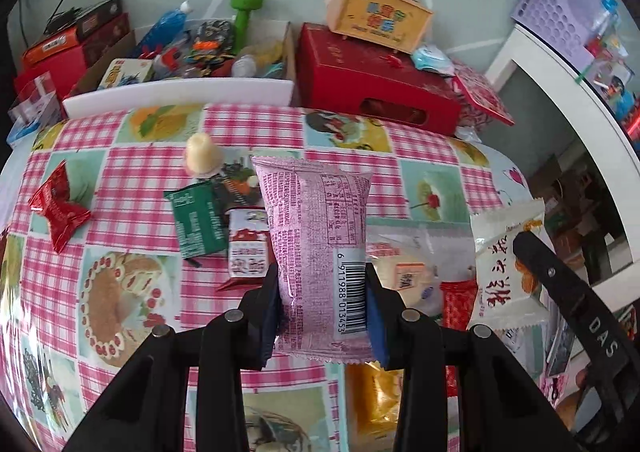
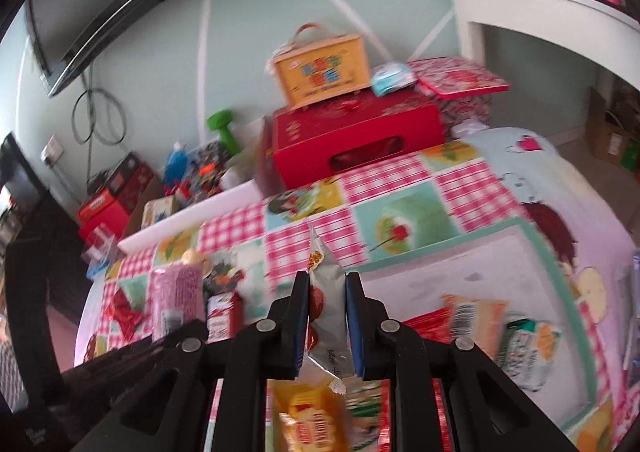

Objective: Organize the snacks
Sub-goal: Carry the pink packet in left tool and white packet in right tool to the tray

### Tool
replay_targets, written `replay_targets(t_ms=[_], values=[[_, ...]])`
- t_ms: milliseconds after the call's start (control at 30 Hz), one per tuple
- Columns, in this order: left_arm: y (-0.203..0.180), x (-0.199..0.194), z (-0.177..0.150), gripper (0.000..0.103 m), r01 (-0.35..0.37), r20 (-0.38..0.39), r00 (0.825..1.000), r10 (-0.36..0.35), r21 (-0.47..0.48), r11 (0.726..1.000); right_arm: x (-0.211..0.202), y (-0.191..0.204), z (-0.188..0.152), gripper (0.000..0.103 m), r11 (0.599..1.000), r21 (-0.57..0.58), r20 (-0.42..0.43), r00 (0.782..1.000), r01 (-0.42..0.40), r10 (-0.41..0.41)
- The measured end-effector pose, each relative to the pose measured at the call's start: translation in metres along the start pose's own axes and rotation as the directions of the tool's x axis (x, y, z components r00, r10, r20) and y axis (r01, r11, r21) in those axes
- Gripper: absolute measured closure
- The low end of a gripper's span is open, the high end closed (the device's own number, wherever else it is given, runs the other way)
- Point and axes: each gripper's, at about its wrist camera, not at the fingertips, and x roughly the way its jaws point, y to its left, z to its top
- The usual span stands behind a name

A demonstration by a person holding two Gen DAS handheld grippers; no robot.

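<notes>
My left gripper (image 1: pixel 322 284) is shut on a pink snack packet (image 1: pixel 316 236) with a barcode, held upright above the checked tablecloth (image 1: pixel 132 172). My right gripper (image 2: pixel 327 292) is shut on a white snack packet (image 2: pixel 326 292), seen edge-on; that packet also shows at the right of the left wrist view (image 1: pixel 506 252). The pink packet shows in the right wrist view (image 2: pixel 176 296) at the left. Loose snacks lie on the cloth: a red wrapper (image 1: pixel 58 206), a green packet (image 1: pixel 196 220), a red-and-white carton (image 1: pixel 248 244) and a pale jelly cup (image 1: pixel 202 154).
A white bin (image 1: pixel 180 92) of mixed items stands past the table's far edge. A red box (image 1: pixel 376 80) with an orange case (image 1: pixel 378 14) on top stands beside it. More snacks lie under the right gripper: a yellow packet (image 2: pixel 312 416), an orange one (image 2: pixel 476 316), a green one (image 2: pixel 524 348).
</notes>
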Motion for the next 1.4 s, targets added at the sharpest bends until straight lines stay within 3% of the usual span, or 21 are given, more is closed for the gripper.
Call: replay_targets(t_ms=[333,733,900,1033,1133,1200,1267,1333,1400], values=[[-0.07,0.018,-0.022,0.064,0.072,-0.062,0.996,-0.063,0.164,0.984,-0.021,-0.1,0.007,0.084,0.965,0.182,0.018,0.981,0.187,-0.194],[-0.087,0.039,-0.036,0.064,0.057,-0.116,0.993,-0.032,0.218,0.974,0.011,-0.119,-0.007,0.084,0.956,0.219,-0.084,0.98,0.194,-0.179],[-0.089,0.047,-0.038,0.064,0.05,-0.138,0.99,-0.019,0.225,0.973,0.047,-0.124,-0.024,0.081,0.949,0.212,-0.217,0.958,0.233,-0.186],[-0.091,0.05,-0.038,0.064,0.049,-0.146,0.989,-0.016,0.228,0.972,0.048,-0.126,-0.026,0.08,0.946,0.221,-0.221,0.957,0.237,-0.189],[-0.091,0.052,-0.038,0.062,0.059,-0.161,0.987,-0.024,0.217,0.974,0.047,-0.123,-0.025,0.069,0.946,0.215,-0.228,0.954,0.242,-0.193],[-0.09,0.052,-0.037,0.055,0.07,-0.17,0.985,-0.035,0.208,0.976,0.045,-0.122,-0.023,0.044,0.946,0.222,-0.219,0.958,0.236,-0.187],[-0.091,0.049,-0.036,0.045,0.069,-0.163,0.986,-0.035,0.212,0.975,0.04,-0.118,-0.019,0.029,0.947,0.216,-0.201,0.96,0.239,-0.196],[-0.092,0.043,-0.034,0.039,0.063,-0.144,0.989,-0.032,0.22,0.973,0.036,-0.113,-0.015,0.025,0.947,0.195,-0.189,0.957,0.255,-0.219],[-0.091,0.038,-0.031,0.032,0.052,-0.133,0.991,-0.023,0.218,0.974,0.034,-0.11,-0.013,0.015,0.948,0.172,-0.186,0.954,0.267,-0.235]])
